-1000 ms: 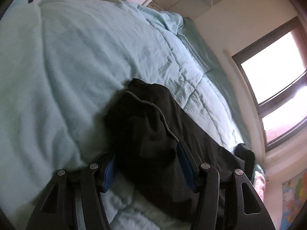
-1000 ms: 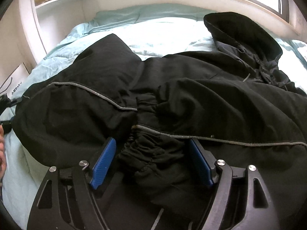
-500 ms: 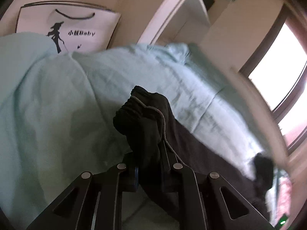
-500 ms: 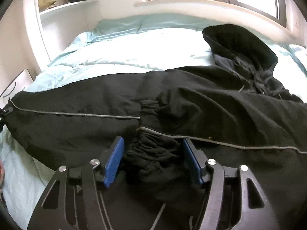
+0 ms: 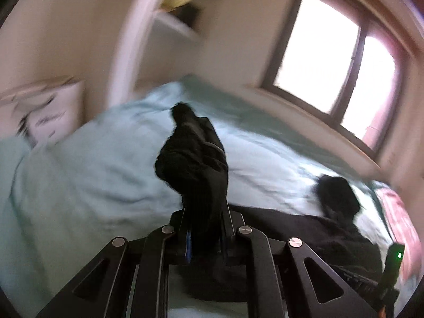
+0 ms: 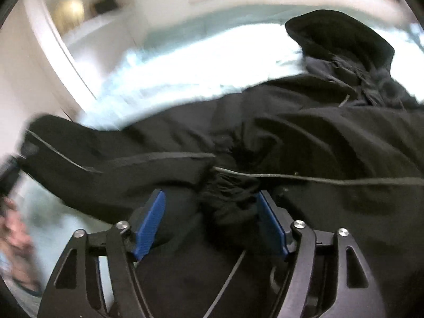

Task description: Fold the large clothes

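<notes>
A black hooded jacket [image 6: 318, 137] lies across a pale green bed [image 5: 92, 172], its hood [image 6: 339, 37] toward the window. My left gripper [image 5: 205, 228] is shut on the end of a sleeve [image 5: 196, 159] and holds it up off the bed, with the cuff bunched above the jaws. My right gripper [image 6: 209, 220] sits low over the jacket. Its blue pads [image 6: 151, 222] stand wide and are opening, with a gathered cuff [image 6: 230, 198] lying between them, not squeezed. The lifted sleeve [image 6: 79, 153] stretches off to the left in the right wrist view.
A window [image 5: 331, 61] runs along the far side of the bed. A wall shelf [image 5: 175, 23] holds a globe. A white paper bag [image 5: 47, 114] stands by the wall at the left. A person's hand [image 6: 13, 225] shows at the left edge.
My left gripper closed on the sleeve end and raised it well off the bed, rolling as it went. My right gripper narrowed on the cuff, then widened again and rose slightly.
</notes>
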A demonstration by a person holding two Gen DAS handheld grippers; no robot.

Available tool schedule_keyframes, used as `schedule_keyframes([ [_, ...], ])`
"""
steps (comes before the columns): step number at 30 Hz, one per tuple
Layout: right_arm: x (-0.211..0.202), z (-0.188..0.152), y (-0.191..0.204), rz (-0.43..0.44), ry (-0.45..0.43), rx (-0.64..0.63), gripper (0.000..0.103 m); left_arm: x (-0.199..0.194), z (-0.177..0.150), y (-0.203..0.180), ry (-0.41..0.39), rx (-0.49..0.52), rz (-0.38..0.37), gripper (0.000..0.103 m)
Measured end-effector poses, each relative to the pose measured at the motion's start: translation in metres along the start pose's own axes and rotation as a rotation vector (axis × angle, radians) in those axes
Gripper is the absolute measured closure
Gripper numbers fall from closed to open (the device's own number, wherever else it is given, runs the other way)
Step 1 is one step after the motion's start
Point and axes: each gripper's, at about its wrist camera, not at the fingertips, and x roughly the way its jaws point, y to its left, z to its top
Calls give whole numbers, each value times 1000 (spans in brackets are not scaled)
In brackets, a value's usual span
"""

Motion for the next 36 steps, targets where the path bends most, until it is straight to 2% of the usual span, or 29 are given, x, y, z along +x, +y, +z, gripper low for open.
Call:
schedule_keyframes([
  [2, -24, 2, -9, 16, -26, 42, 22, -5, 0, -45, -4, 64, -60, 88],
  [6, -73, -3, -41, -18, -68, 86, 22, -1, -13, -127, 14, 183, -132, 88],
  [9, -110, -12, -77, -76, -83, 146, 22, 15, -36, -187, 67, 240, -182, 88],
  [11, -134, -20, -101, -76, -103, 193, 22, 26, -49, -213, 104, 256, -204, 88],
  [14, -169, -31, -134, -133, -131, 229, 22, 43, -77, -258, 169, 285, -244, 88],
  [19, -202, -47, -166, -250, -138, 215, 22, 62, -122, -311, 288, 326, -306, 88],
  [22, -204, -51, -177, -262, -118, 214, 22, 81, -152, -337, 372, 346, -333, 88],
  [27, -194, -60, -183, -273, -74, 192, 22, 120, -196, -355, 519, 359, -326, 86],
  [30, -186, -64, -184, -285, -37, 179, 22, 129, -202, -346, 574, 309, -357, 83],
  [31, -184, -65, -185, -285, -27, 177, 22, 128, -199, -342, 577, 284, -383, 77],
  [32, -182, -65, -185, -283, -19, 175, 22, 126, -194, -336, 596, 235, -442, 62],
  [33, -180, -65, -185, -282, -13, 177, 22, 124, -189, -330, 617, 174, -513, 51],
  [34, -177, -64, -186, -279, -5, 180, 22, 123, -185, -324, 634, 105, -589, 34],
  [35, -174, -63, -186, -272, 5, 186, 22, 121, -180, -317, 645, 36, -652, 29],
  [36, -170, -62, -185, -262, 12, 193, 22, 119, -176, -311, 649, -15, -690, 29],
])
